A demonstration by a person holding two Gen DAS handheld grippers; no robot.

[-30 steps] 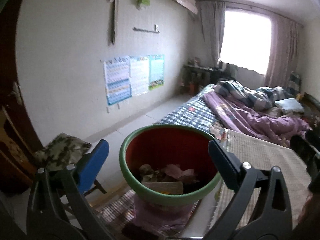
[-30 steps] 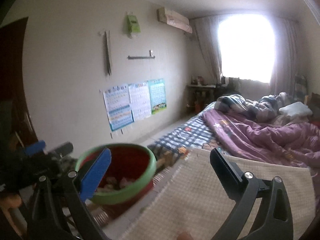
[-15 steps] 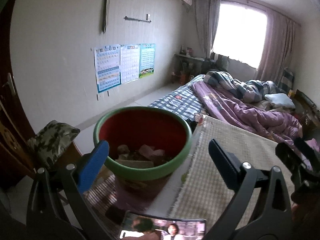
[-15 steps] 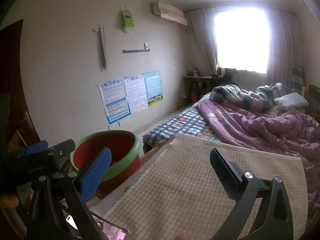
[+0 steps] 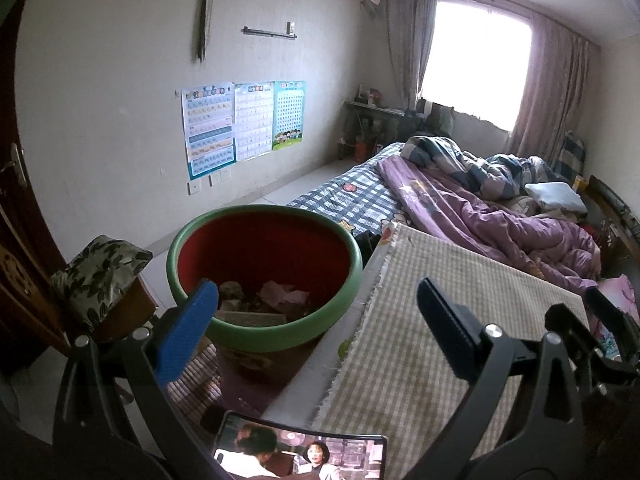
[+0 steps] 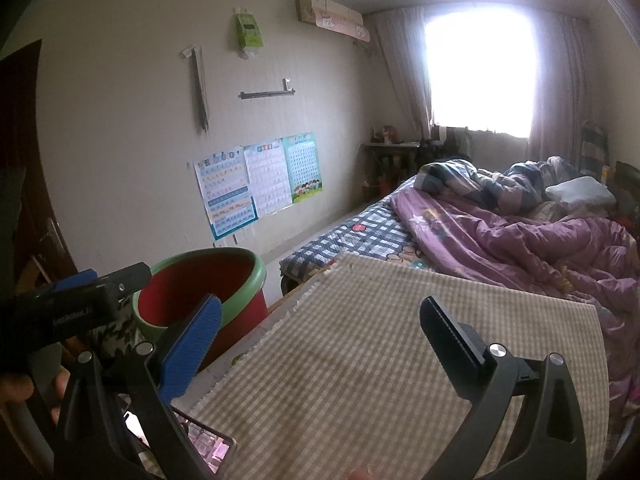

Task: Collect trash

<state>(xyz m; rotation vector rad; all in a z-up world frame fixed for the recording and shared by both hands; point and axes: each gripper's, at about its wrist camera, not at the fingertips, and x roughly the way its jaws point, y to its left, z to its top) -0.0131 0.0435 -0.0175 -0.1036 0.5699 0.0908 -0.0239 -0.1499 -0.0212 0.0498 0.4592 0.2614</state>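
Left wrist view: the green-rimmed red bin [image 5: 264,276], scraps of trash [image 5: 276,300] in its bottom, now stands beside the checked cloth [image 5: 440,320] rather than between the fingers of the left gripper [image 5: 316,328], whose jaws are spread and empty. The right gripper [image 6: 320,344], jaws likewise spread over bare cloth, suggests collection is largely done. A phone [image 5: 304,456] plays video; "GenRobot.AI" is only partly legible on the left gripper's body.

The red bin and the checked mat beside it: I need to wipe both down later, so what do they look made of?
The red bin looks like moulded plastic: smooth, with a slight sheen on its thick green rim. The checked mat looks like coarse woven cloth: matte, with a frayed edge.
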